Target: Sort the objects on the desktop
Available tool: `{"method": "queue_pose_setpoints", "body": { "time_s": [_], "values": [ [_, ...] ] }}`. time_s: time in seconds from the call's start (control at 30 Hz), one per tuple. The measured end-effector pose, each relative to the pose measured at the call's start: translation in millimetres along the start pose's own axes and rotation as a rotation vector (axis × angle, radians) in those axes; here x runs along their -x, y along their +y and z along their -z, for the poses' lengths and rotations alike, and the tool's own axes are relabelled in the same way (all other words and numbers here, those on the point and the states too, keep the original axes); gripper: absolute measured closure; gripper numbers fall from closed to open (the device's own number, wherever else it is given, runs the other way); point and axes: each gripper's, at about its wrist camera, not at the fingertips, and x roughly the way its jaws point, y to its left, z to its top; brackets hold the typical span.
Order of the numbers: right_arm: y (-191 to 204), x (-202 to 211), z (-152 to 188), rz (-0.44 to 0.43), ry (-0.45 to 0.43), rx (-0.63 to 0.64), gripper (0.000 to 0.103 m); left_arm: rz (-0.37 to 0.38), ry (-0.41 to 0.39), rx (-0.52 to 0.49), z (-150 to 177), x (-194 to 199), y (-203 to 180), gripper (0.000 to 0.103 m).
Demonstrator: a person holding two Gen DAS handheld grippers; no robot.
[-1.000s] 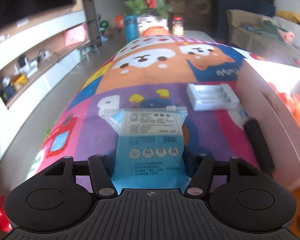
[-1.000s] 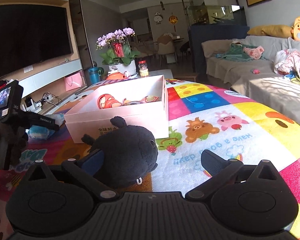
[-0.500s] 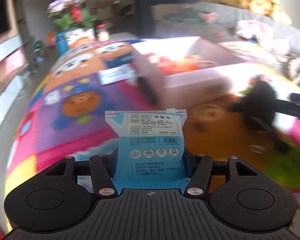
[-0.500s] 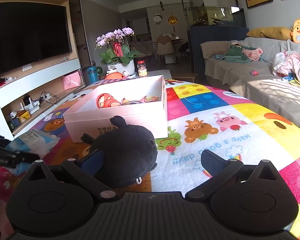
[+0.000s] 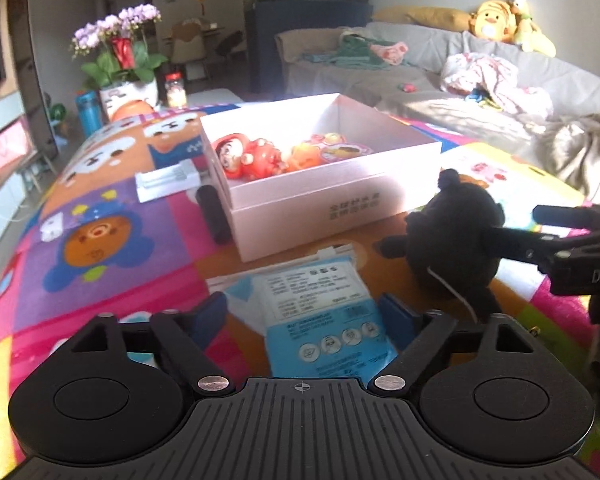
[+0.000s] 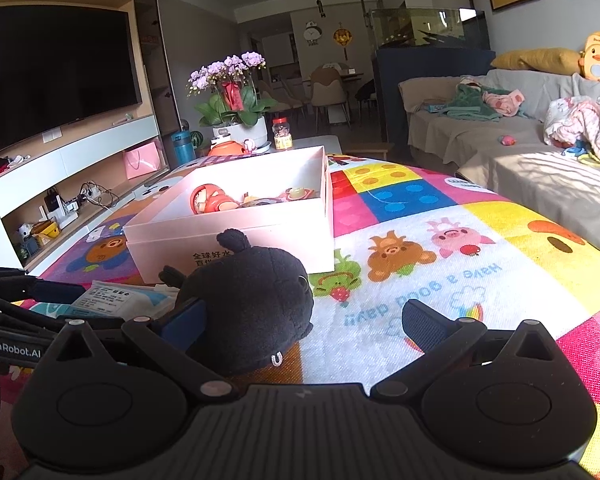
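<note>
Left hand-held gripper gapes over the blue packet; only its view shows the white tray.

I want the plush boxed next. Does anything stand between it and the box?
Nothing visible does. The plush sits against the box's near wall, beside the open right tool's left finger. The packet lies to its left, off that path.
</note>
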Motion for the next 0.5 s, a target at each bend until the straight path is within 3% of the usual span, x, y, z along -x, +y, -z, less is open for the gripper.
{"method": "queue_pose_setpoints", "body": {
  "time_s": [0.17, 0.33, 0.4, 0.5],
  "values": [
    [8, 4, -13, 0.007, 0.011, 0.025, 0.000, -0.035, -0.029, 0.004, 6, 10, 16, 0.004],
    [55, 15, -72, -0.088, -0.078, 0.195, 0.000, -0.161, -0.105, 0.097, 15, 19, 51, 0.001],
    [82, 2, -100, -0.147, -0.035, 0.242, 0.004, -0.229, -0.126, 0.139, 19, 19, 70, 0.001],
    [126, -43, -137, -0.269, 0.129, 0.254, 0.018, -0.311, -0.138, 0.193, 21, 15, 98, 0.000]
  ]
}}
